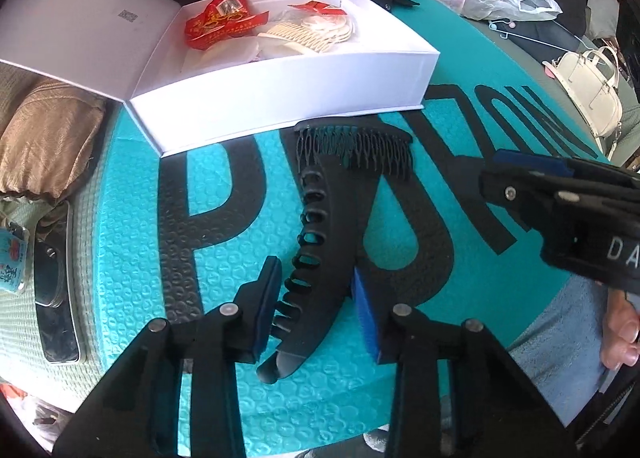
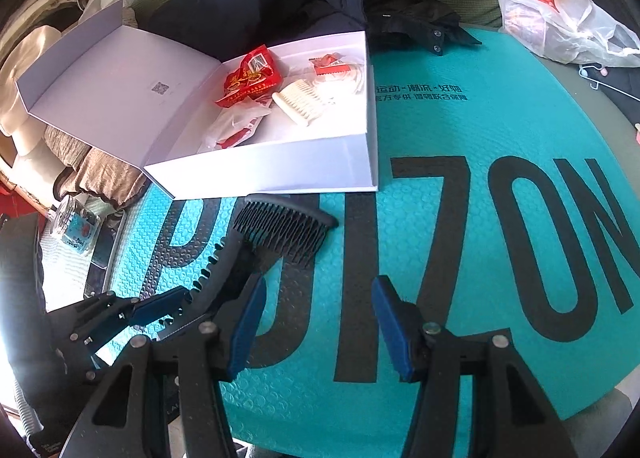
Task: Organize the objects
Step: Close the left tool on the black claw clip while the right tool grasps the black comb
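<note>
On a teal foam mat (image 1: 132, 258) with black lettering, the left gripper (image 1: 316, 304) pinches a long black banana hair clip (image 1: 320, 242) between its blue-padded jaws. The right gripper (image 2: 318, 322) hovers to the right of the clip, jaws spread around nothing. A black hair comb (image 1: 360, 150) lies just beyond the clip's far end. Past the clip stands an open white box (image 1: 280, 86) holding a cream comb (image 1: 296, 38) and red packets (image 1: 216, 24).

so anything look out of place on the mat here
Two black hair pieces lie loose on the teal mat outside the open white box: a long black hair clip between the left gripper fingers, and a black comb overlapping its far end. The cream comb is already boxed.
</note>
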